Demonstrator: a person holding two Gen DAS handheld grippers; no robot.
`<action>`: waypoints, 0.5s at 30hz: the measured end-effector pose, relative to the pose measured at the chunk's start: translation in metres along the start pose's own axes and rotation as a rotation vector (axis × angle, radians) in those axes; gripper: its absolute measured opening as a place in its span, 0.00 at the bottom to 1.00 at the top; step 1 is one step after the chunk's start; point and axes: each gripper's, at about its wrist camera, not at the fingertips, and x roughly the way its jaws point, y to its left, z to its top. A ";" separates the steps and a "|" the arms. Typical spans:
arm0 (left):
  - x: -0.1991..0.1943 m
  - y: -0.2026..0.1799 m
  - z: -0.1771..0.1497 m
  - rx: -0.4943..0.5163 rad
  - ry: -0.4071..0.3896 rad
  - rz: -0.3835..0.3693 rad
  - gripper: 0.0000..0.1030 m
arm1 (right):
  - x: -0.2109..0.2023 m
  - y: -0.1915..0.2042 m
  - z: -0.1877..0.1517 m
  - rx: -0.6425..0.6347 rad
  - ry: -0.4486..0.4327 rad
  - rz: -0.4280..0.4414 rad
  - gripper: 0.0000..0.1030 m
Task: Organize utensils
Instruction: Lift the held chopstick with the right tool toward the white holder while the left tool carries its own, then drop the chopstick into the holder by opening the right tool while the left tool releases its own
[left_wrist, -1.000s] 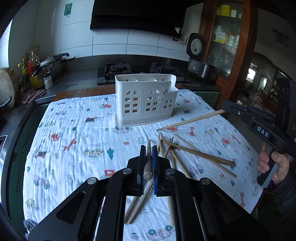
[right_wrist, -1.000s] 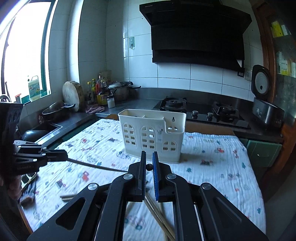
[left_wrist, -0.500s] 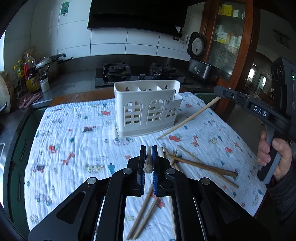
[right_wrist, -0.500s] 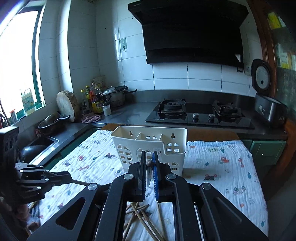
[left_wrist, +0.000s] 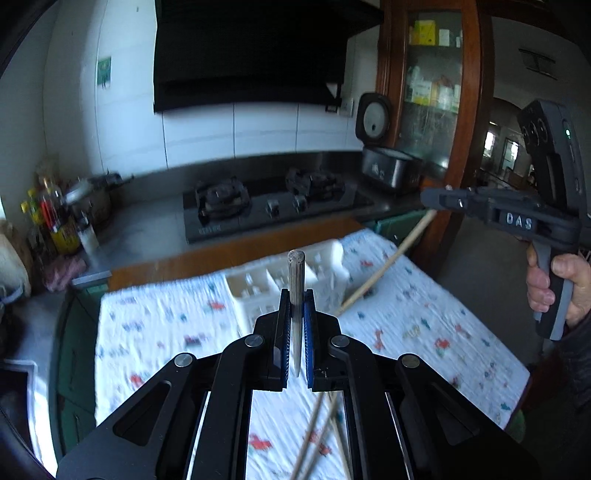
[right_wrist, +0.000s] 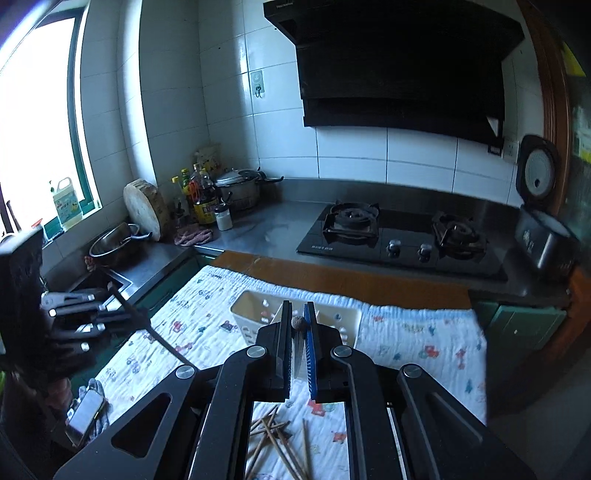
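Two grippers each clamp one chopstick: the left gripper (left_wrist: 294, 314) fingers pinch theirs upright, the right gripper (right_wrist: 297, 325) fingers shut on another angled down. One white holder (left_wrist: 258, 291) stands mid-surface on the patterned cloth (left_wrist: 424, 314), open cloth on both sides. Several loose chopsticks (right_wrist: 280, 439) lie near its front edge.

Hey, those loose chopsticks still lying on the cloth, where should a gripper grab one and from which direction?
Grip one of the loose chopsticks near its thicker end, coming from above with the fingers across its length. They lie flat on the cloth, so only a top-down pinch gets both fingers around one. They cross in a heap, so start with an outer one lying apart. Both grippers already hold a chopstick each.
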 end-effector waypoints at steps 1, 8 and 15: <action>-0.003 0.000 0.010 0.005 -0.019 0.007 0.05 | -0.003 0.000 0.005 -0.011 -0.002 -0.007 0.06; 0.002 0.014 0.065 -0.007 -0.114 0.072 0.05 | -0.001 -0.006 0.041 -0.050 -0.029 -0.086 0.06; 0.045 0.040 0.077 -0.093 -0.089 0.095 0.05 | 0.039 -0.014 0.038 -0.048 0.006 -0.107 0.06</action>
